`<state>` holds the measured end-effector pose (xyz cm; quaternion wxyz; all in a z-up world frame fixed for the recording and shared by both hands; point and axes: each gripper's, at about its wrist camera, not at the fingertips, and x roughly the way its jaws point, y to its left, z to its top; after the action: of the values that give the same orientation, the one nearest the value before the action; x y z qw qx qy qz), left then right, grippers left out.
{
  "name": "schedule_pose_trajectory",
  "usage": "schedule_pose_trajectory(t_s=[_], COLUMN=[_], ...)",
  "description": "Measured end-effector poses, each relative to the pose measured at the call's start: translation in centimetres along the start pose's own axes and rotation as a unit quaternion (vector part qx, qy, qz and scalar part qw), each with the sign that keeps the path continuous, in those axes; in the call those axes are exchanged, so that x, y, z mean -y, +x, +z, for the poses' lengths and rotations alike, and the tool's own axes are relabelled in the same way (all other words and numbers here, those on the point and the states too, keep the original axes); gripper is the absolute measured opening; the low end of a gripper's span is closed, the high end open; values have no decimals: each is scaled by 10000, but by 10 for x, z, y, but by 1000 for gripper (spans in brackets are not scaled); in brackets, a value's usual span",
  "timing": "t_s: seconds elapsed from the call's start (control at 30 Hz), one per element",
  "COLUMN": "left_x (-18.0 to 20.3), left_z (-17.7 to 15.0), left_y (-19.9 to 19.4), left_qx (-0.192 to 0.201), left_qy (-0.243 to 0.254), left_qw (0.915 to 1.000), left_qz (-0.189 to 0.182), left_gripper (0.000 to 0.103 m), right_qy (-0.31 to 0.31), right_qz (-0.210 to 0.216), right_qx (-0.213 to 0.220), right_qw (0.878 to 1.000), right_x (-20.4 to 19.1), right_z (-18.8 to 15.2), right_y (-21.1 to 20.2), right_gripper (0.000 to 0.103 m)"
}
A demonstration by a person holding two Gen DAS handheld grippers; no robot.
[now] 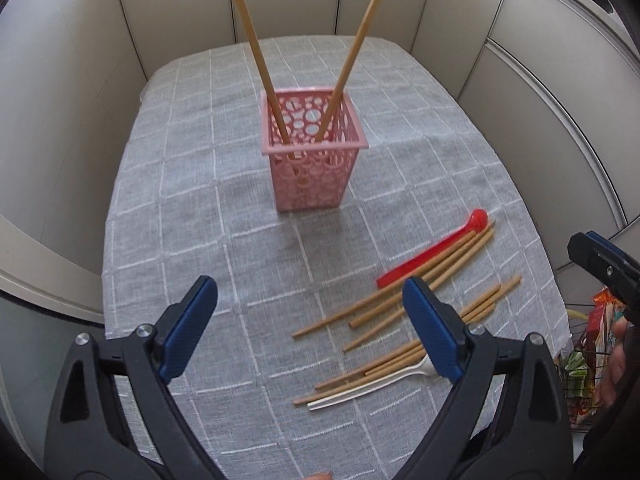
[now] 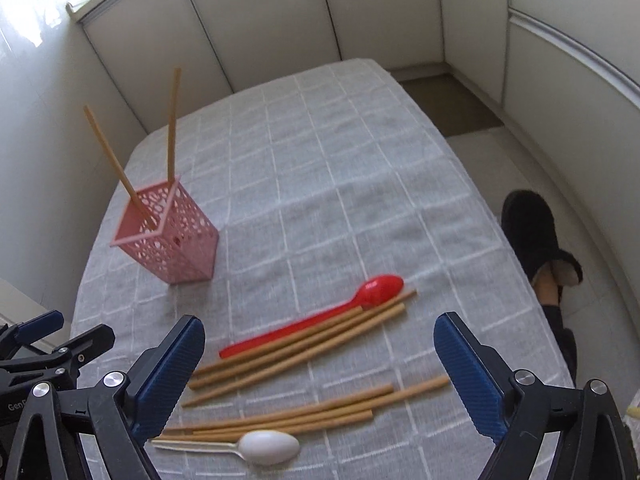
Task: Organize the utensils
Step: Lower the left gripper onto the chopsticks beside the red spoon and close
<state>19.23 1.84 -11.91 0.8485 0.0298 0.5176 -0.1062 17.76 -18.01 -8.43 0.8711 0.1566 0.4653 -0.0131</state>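
A pink perforated holder [image 1: 312, 148] stands upright on the grey checked tablecloth [image 1: 192, 216] and holds two wooden chopsticks [image 1: 256, 52]. It also shows in the right wrist view [image 2: 176, 236]. Several loose chopsticks [image 2: 300, 348], a red spoon [image 2: 320, 318] and a white spoon [image 2: 264, 446] lie flat on the cloth. In the left wrist view the loose chopsticks [image 1: 400, 300] and the red spoon [image 1: 436, 248] lie to the right. My left gripper [image 1: 310, 334] is open and empty, above the cloth. My right gripper [image 2: 320, 376] is open and empty, over the loose utensils.
Pale panelled walls [image 2: 260, 20] close in behind the table. A wire basket with packets [image 1: 588, 360] stands off the table's right edge. A foot in a black shoe [image 2: 532, 232] is on the floor to the right.
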Motion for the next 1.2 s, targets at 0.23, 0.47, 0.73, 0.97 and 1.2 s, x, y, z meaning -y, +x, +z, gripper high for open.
schedule_pose_trajectory(t_s=[0.23, 0.47, 0.73, 0.97, 1.2], left_x=[11, 48, 84, 102, 130], left_z=[-17, -3, 10, 16, 20], left_y=[39, 68, 93, 104, 110], left_qx=[-628, -842, -969, -1080, -990], left_qy=[122, 579, 1227, 1524, 1923], left_qw=[9974, 9881, 9801, 9742, 9680], left_qz=[-331, -1152, -1224, -1268, -1274], left_gripper=[92, 30, 12, 11, 14], right_qy=[587, 1043, 1182, 1172, 987], right_qz=[61, 1, 53, -88, -590], right_qx=[-391, -695, -890, -964, -882], right_qw=[9975, 9921, 9890, 9884, 9894], right_x=[30, 55, 68, 81, 90], right_z=[-35, -51, -54, -51, -44], right_y=[3, 19, 36, 49, 57], right_gripper=[96, 96, 96, 96, 96])
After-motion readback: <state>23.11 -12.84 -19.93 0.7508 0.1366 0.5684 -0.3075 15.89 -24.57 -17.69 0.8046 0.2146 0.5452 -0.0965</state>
